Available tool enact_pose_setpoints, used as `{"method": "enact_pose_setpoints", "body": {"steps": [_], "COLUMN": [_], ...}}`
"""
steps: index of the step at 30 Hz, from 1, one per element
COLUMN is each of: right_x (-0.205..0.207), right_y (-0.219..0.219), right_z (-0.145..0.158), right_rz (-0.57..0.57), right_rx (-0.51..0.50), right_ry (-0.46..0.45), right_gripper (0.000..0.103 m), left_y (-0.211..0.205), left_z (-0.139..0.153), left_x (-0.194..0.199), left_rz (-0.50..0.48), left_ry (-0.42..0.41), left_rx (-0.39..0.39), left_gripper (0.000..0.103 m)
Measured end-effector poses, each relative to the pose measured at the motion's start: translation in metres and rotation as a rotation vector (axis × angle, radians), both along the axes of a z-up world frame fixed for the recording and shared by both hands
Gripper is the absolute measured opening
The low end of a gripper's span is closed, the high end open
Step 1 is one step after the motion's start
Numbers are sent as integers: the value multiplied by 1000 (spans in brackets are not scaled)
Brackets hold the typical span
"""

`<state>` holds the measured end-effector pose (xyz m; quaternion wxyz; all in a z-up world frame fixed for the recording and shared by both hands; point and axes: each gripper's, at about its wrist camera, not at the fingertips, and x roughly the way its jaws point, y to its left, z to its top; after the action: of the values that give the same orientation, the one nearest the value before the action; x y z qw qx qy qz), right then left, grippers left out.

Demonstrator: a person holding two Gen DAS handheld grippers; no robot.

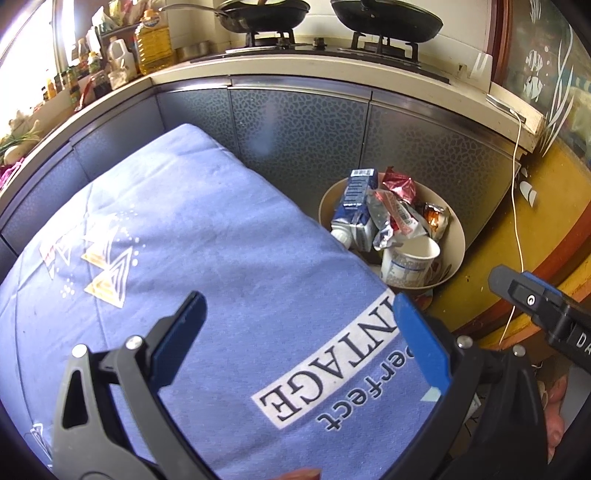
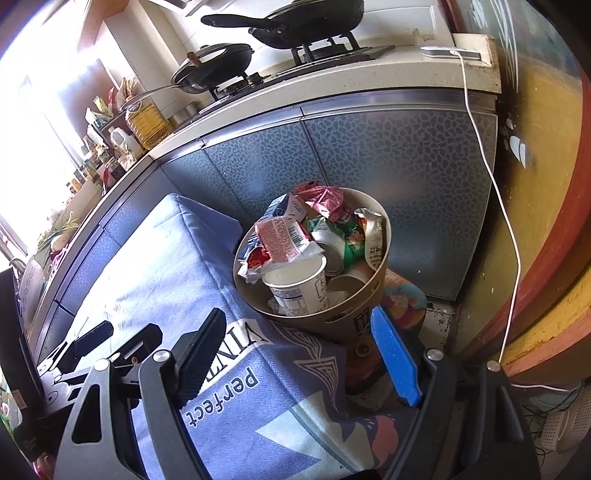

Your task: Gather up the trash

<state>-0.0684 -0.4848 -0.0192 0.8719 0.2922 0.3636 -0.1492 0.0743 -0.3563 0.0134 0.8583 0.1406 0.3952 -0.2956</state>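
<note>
A tan round bin [image 2: 380,284] stands by the blue-cloth table's [image 2: 166,266] corner, against the cabinet. It is heaped with trash: a white paper cup [image 2: 299,284], a blue milk carton [image 1: 354,206], a pink label wrapper [image 2: 282,238], a red foil wrapper [image 1: 399,184] and a green packet [image 2: 347,236]. The bin also shows in the left wrist view [image 1: 456,236]. My left gripper [image 1: 299,339] is open and empty over the cloth. My right gripper [image 2: 299,354] is open and empty just in front of the bin; it also shows in the left wrist view [image 1: 532,299].
Patterned grey cabinet doors [image 1: 306,129] stand behind the table and bin. Two black pans [image 1: 388,18] sit on the stove above. A white cable [image 2: 495,192] hangs down the cabinet's right edge beside a yellow wall [image 2: 543,147]. Bottles [image 1: 151,48] crowd the counter at left.
</note>
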Motion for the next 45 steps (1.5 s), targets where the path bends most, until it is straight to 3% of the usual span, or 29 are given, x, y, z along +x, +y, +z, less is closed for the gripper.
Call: {"method": "enact_pose_setpoints", "body": {"steps": [45], "right_x": [37], "right_y": [56], "right_z": [2], "right_rz": [70], "right_rx": [-69], "right_ry": [46], "right_gripper": [79], "left_y": [55], "left_z": [-12], "left_x": [21], "left_rz": [15], "left_ry": [15], "left_rx": [-20], "left_gripper": [97]}}
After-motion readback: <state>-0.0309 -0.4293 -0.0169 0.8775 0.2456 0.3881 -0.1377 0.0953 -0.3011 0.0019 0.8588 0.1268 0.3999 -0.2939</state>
